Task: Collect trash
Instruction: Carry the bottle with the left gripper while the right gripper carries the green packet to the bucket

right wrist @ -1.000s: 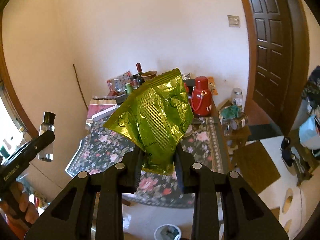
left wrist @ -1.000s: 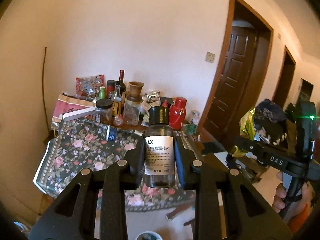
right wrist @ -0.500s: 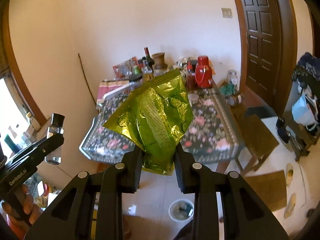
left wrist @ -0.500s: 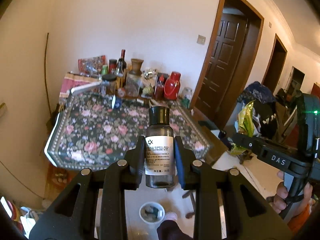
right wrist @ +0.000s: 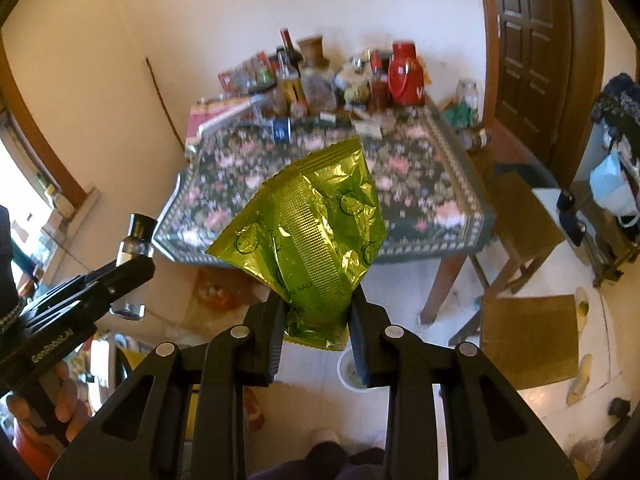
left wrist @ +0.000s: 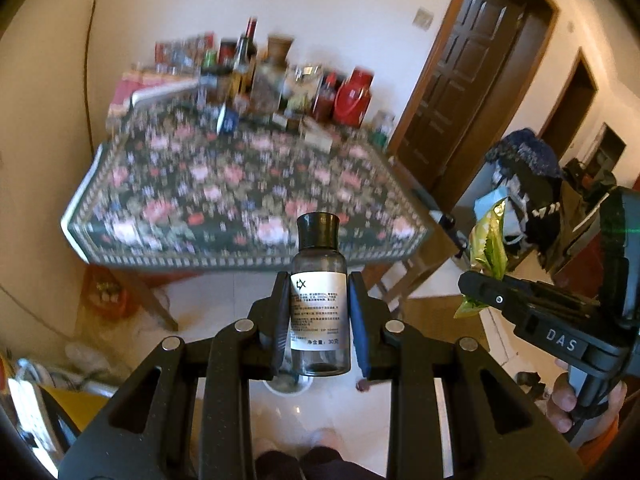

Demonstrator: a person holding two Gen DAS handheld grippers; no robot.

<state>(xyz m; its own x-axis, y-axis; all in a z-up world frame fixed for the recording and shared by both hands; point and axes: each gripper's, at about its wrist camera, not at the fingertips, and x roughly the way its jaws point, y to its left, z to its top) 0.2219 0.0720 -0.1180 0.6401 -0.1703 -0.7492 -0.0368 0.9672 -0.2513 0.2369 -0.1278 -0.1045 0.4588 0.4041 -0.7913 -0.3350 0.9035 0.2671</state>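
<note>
The small bottle point(left wrist: 319, 300) label reads "30", the green wrapper point(right wrist: 310, 242) "SALE".

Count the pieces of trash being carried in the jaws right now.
2: a small clear bottle upright in the left gripper, and a green foil wrapper in the right gripper. None hidden, apparently.

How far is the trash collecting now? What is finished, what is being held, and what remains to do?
Done: two pieces are picked up. In hand: the left gripper is shut on a small clear bottle with a black cap; the right gripper is shut on a crinkled green foil bag. Left: neither is dropped yet; a white round bin stands on the floor below, likely the next stop.
</note>
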